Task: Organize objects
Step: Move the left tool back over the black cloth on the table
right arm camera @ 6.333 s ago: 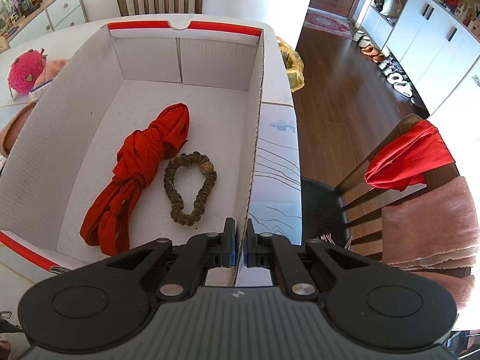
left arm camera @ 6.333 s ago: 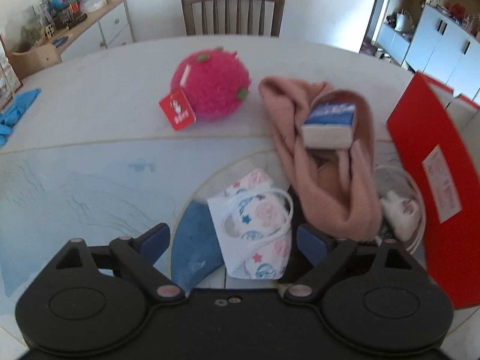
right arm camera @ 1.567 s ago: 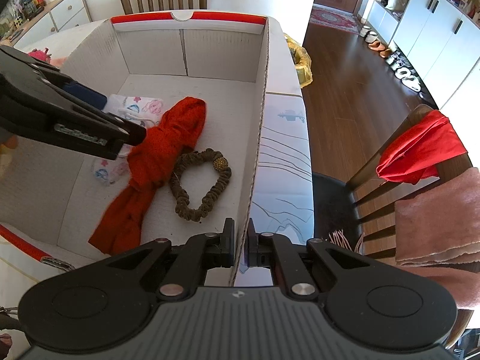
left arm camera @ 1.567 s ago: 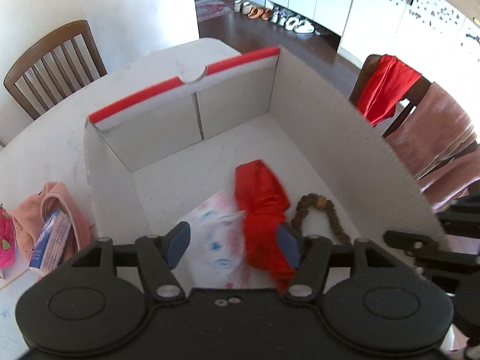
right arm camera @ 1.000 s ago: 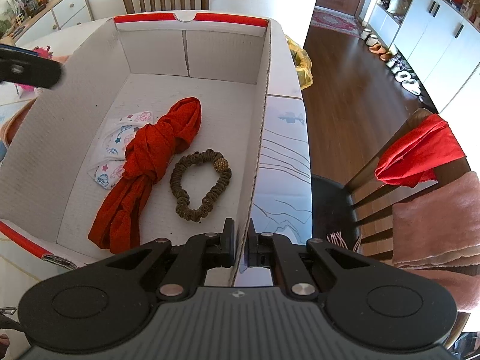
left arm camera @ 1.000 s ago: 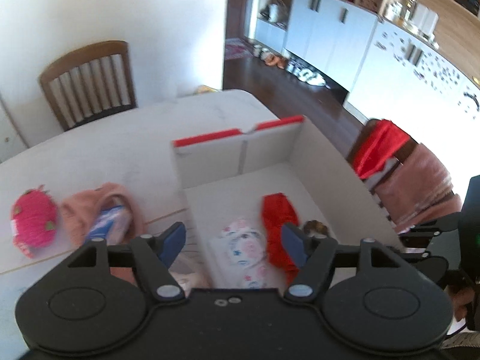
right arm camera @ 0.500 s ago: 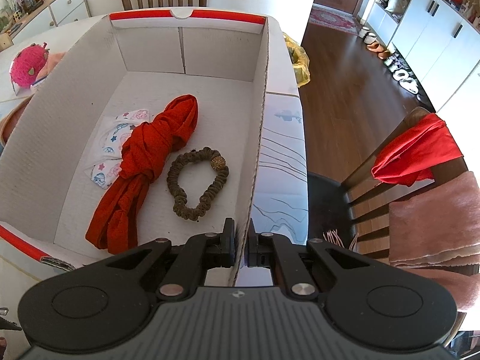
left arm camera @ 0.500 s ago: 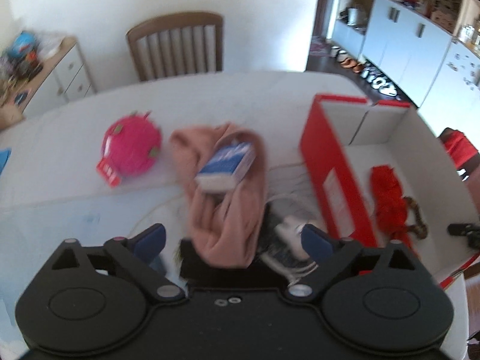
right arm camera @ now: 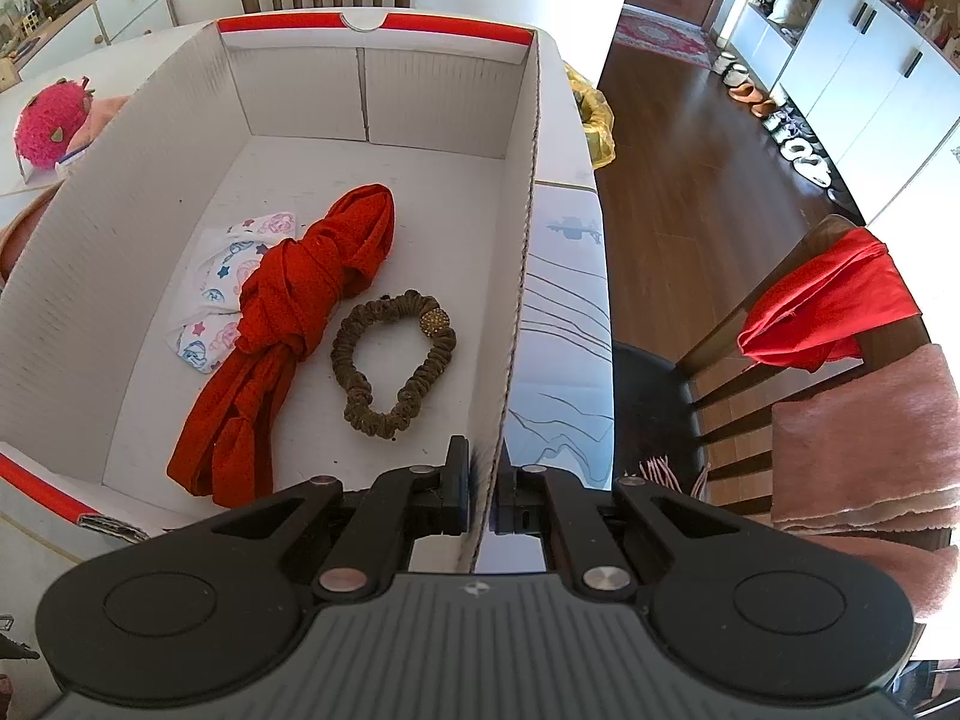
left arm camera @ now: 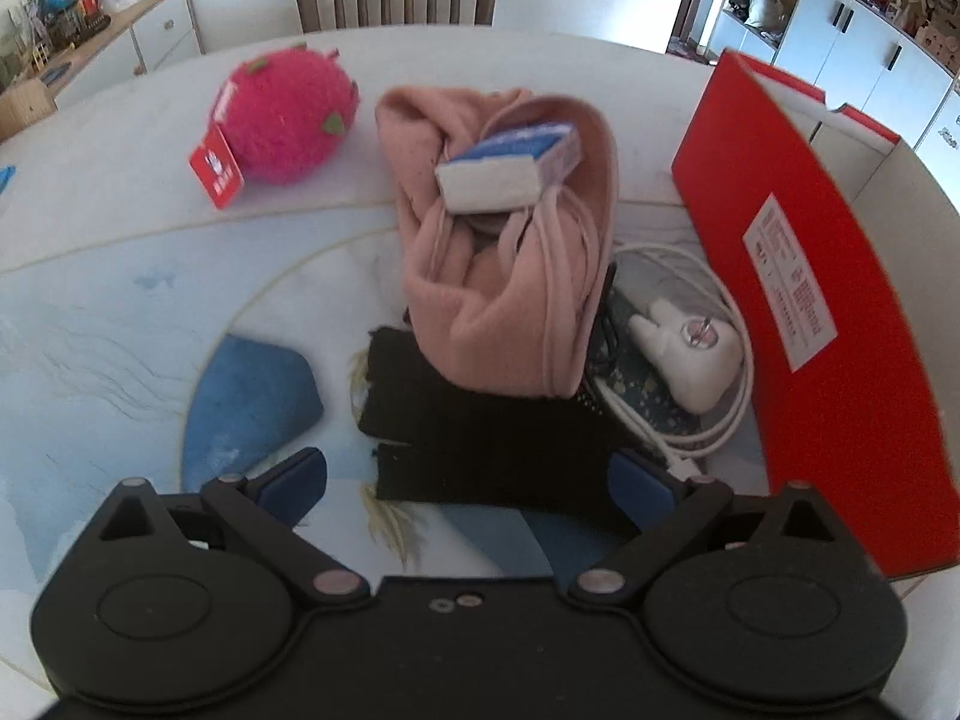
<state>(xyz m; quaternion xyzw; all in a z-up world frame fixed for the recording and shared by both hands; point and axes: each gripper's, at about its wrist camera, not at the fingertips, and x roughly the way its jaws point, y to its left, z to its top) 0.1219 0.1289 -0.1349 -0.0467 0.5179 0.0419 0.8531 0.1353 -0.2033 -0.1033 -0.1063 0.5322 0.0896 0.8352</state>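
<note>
three things lie in the box [right arm camera: 384,90]: the star mask [right arm camera: 231,276], red scarf [right arm camera: 300,312] and hair tie [right arm camera: 390,354]. the pink scarf [left arm camera: 510,276], black cloth [left arm camera: 480,438], maybe socks, and fuzzy toy [left arm camera: 282,114] wait on the table [left arm camera: 120,276]. the left gripper [left arm camera: 468,480] has just spread wide with nothing in it, back above them after dropping the mask. the right gripper [right arm camera: 478,492] pinches the box wall.

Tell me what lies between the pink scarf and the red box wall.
In the left wrist view, a white charger with its coiled cable lies between the pink scarf and the red box wall.
</note>
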